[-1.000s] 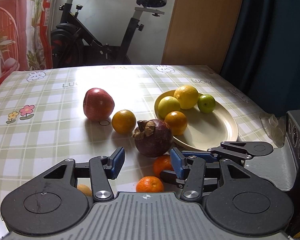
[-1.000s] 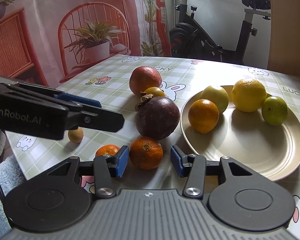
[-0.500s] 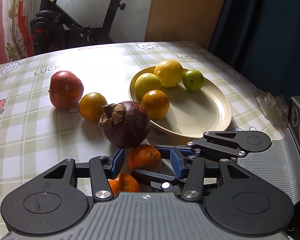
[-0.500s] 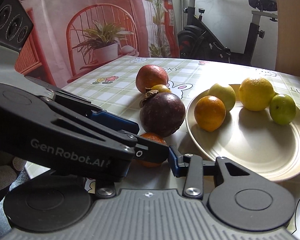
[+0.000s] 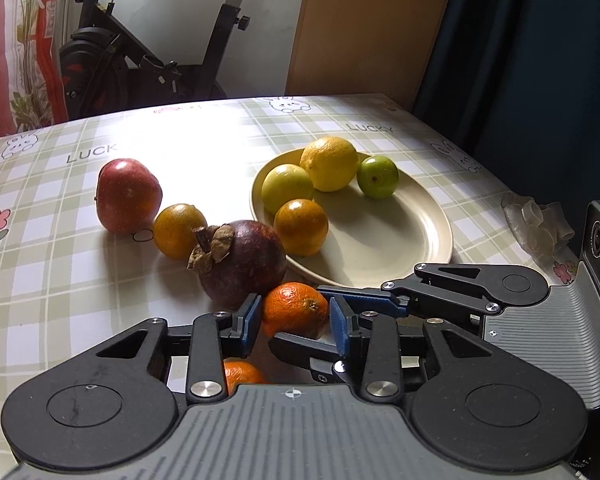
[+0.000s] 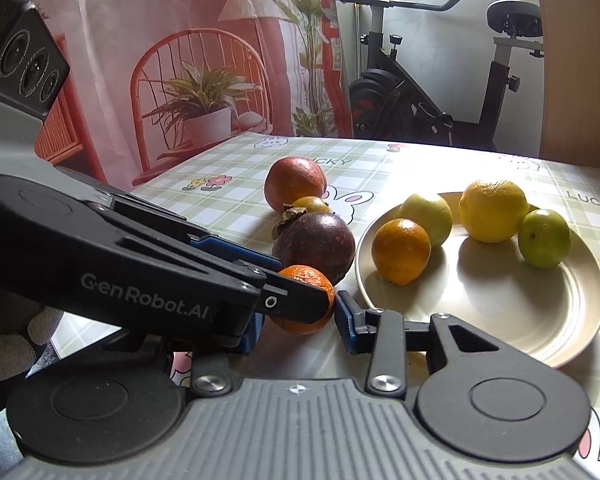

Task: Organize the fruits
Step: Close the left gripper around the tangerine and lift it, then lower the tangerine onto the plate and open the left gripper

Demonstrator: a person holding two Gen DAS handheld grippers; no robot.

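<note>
Checked green-and-white tablecloth [image 5: 80,264] printed with rabbits and flowers fills the middle band of both views and carries all the fruit. At centre right of the left wrist view lies the oval cream plate [image 5: 396,248], already holding four pieces at its far end: a large yellow citrus [image 5: 329,163], a pale yellow-green round fruit [image 5: 287,186], a small green round fruit [image 5: 378,176] and a dark orange round fruit [image 5: 301,226]; it evidently serves as the collecting point. Left of the plate, on the cloth, sit a red apple [image 5: 127,195], a small yellow-orange fruit [image 5: 179,225] touching it, and a dark purple mangosteen with dried calyx [image 5: 242,261] beside the plate rim. These appear to be still unsorted.

Both tools converge at lower centre on one bright orange mandarin [image 5: 296,309], which rests against the mangosteen. The left gripper [image 5: 294,322] points forward, low over the cloth, its blue pads bracketing the mandarin closely; firm contact cannot be confirmed. The right gripper [image 6: 300,316] enters from the right edge of the left view, crossing beneath the left one, likewise straddling the fruit. A second mandarin [image 5: 242,374] lies under the left gripper's linkage.
</note>
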